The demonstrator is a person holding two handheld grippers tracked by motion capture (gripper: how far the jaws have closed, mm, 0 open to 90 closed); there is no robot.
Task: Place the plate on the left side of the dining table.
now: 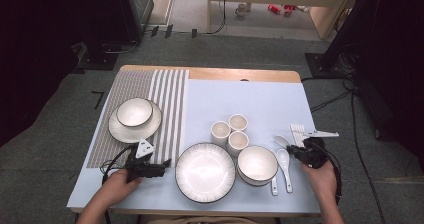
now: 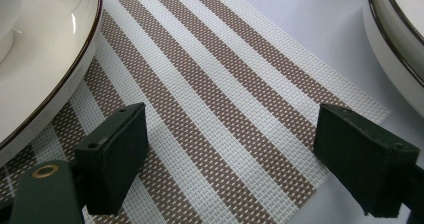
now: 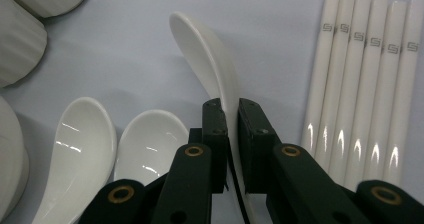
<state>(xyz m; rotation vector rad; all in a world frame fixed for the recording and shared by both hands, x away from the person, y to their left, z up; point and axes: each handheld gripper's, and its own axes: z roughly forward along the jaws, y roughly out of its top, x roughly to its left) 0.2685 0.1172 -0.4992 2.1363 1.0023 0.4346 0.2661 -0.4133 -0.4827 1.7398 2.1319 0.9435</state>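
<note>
White porcelain spoon sits pinched edge-on in the right gripper — likely for lifting; left gripper gapes empty over the striped placemat.

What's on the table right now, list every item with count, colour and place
Woven striped placemat: one, tan and white, table's left.
Dark-rimmed ceramic plates: two, white; front centre, and on the placemat.
Ceramic bowls: two, white; right of the front plate, and on the far plate.
Ribbed cups: three, white, centre.
Ceramic soup spoons: three, white, right; one clamped.
Chopsticks: six, white, far right.
Left gripper: black, open over the placemat.
Right gripper: black, shut on one spoon.
</note>
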